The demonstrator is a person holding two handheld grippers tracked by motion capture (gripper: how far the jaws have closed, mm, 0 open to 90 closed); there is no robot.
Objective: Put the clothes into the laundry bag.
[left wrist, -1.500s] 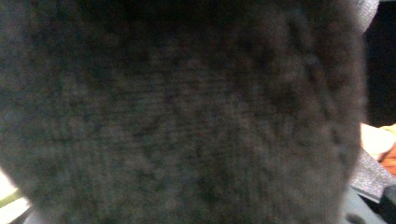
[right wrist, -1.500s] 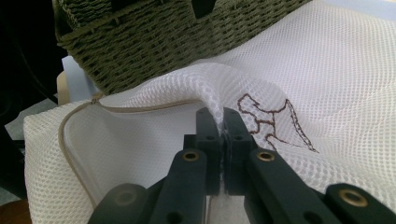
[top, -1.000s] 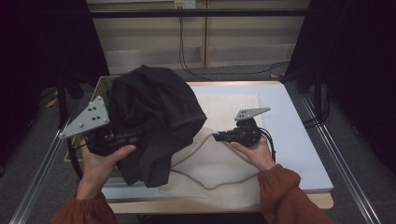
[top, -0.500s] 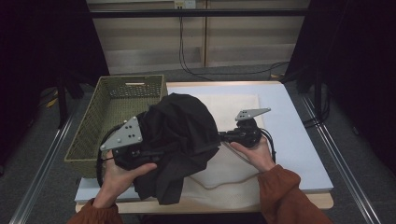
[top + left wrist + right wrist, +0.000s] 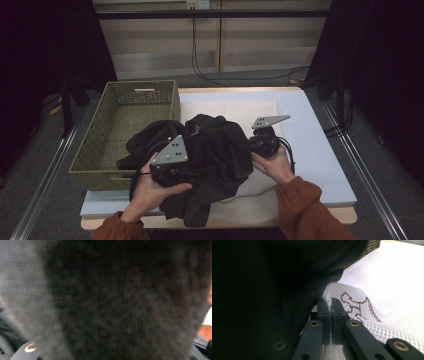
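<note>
A bulky black garment is bunched over the table's front middle, one fold trailing over the basket's near corner. My left gripper is buried in it from the left; the dark cloth covers its jaws, and the garment hangs from it. A white mesh bag lies flat on the table under the garment. My right gripper points left at the garment's edge. Its jaws are shut on a raised fold of the mesh bag, with the black garment pressing in from the left.
A green woven basket stands at the table's left side. The pale blue tabletop stretches to the right of my hands. Cables run across the front edge. Metal rails flank the table on both sides.
My left hand has carried the black garment down and to the right, from above the basket to the table beside the right gripper. The right hand has stayed put.
</note>
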